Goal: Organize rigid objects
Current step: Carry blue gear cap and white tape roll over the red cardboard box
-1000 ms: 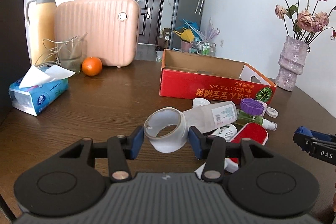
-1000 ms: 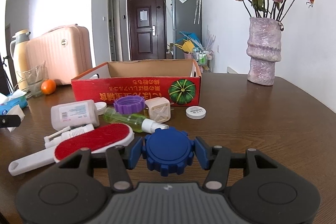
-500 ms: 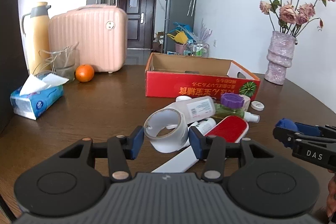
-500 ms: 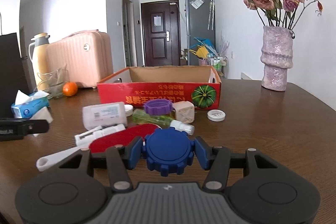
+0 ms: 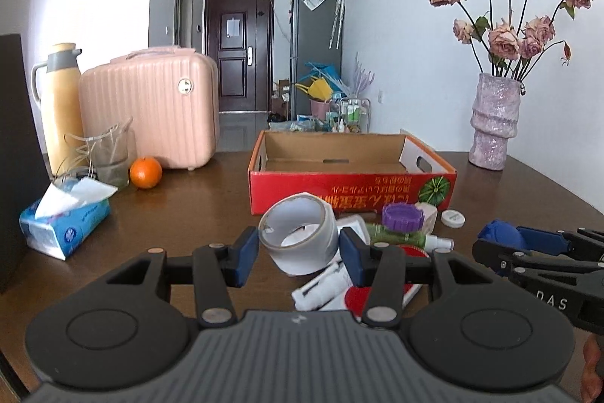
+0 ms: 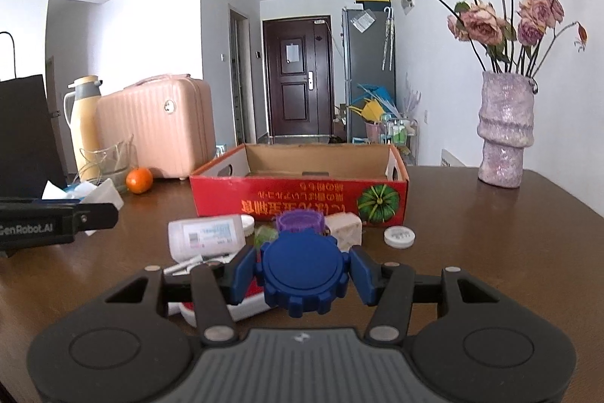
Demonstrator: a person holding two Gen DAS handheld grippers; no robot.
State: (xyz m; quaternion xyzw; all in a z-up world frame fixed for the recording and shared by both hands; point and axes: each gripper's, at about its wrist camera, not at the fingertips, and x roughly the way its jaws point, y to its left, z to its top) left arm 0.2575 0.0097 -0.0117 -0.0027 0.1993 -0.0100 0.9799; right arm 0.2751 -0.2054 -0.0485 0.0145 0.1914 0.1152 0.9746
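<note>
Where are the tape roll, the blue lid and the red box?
tape roll (image 5: 302, 237), left wrist view, outer band.
blue lid (image 6: 305, 277), right wrist view, flat top.
red box (image 6: 302, 201), right wrist view, front wall.

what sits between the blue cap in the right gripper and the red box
In the right wrist view, between the blue cap and the red box lie a purple cap, a beige cube and a green spray bottle.
</note>
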